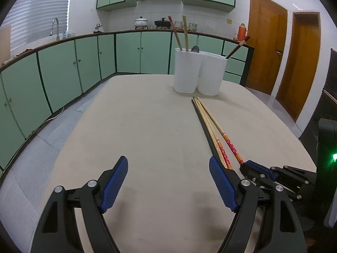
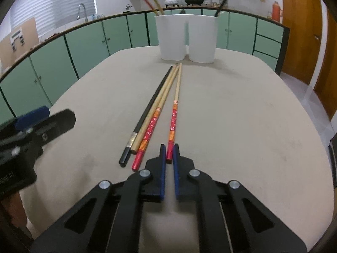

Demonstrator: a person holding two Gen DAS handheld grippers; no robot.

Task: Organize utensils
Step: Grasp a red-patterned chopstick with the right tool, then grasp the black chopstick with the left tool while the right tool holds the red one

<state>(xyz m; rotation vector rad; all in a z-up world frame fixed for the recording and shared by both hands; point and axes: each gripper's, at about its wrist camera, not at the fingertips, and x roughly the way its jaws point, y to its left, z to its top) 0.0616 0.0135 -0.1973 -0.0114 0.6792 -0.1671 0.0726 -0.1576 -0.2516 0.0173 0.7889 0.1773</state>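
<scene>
Several chopsticks lie side by side on the beige table [image 2: 242,109], pointing at a white two-compartment holder [image 2: 171,38]: a black one [image 2: 151,103], a plain wooden one [image 2: 163,94] and two with red flowered handles. My right gripper [image 2: 169,149] is shut on the handle end of the rightmost red chopstick [image 2: 176,103], which rests on the table. The other red chopstick [image 2: 150,128] lies just left of it. My left gripper [image 1: 168,162] hovers open over bare table, left of the chopsticks [image 1: 207,124], with nothing between its fingers. The holder [image 1: 186,71] has chopsticks and a dark spoon standing in it.
Green kitchen cabinets [image 1: 63,78] with a counter, sink tap [image 1: 55,26] and pots run behind and to the left of the table. Two wooden doors [image 1: 267,42] stand at the right. The left gripper [image 2: 42,122] shows at the left edge of the right wrist view.
</scene>
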